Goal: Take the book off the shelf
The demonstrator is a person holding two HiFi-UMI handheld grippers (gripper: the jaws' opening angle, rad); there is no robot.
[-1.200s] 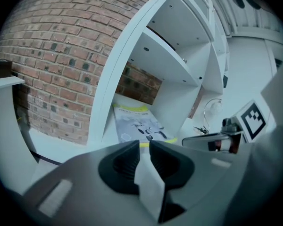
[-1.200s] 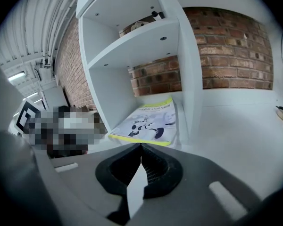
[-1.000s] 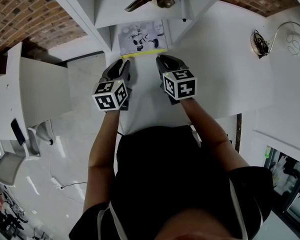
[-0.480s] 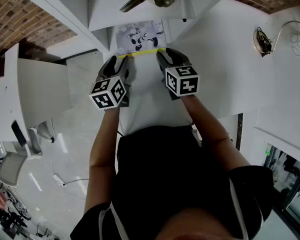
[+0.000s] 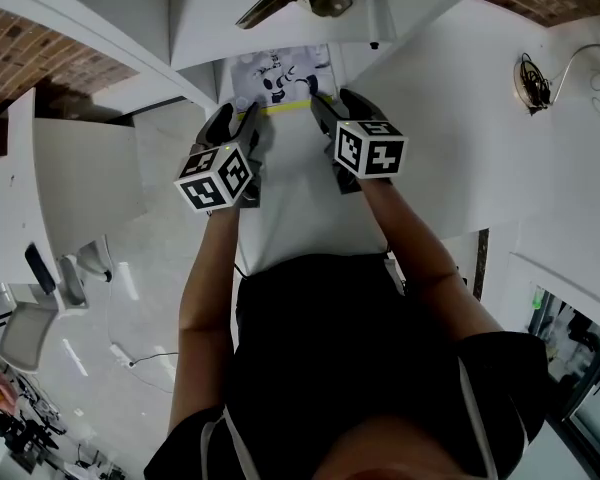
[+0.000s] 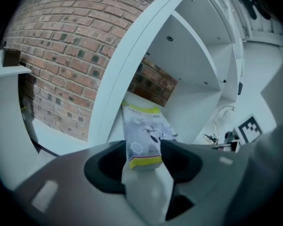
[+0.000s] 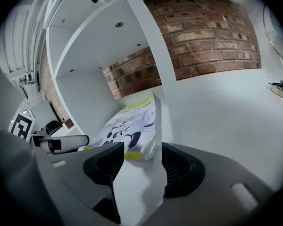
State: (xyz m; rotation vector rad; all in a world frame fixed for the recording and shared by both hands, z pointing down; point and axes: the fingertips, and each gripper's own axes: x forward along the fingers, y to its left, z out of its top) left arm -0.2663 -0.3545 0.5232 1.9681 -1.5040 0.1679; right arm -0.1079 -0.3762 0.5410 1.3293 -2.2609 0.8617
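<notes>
Now left gripper (image 5: pixel 242 121) and right gripper (image 5: pixel 337 104), just opening wide, straddle the book (image 5: pixel 276 72), print illegible.

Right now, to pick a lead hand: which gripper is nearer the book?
Right, barely. The right gripper straddles the book's near right corner, the left gripper its near left corner; both jaws have just been opening, neither pressing it.
</notes>
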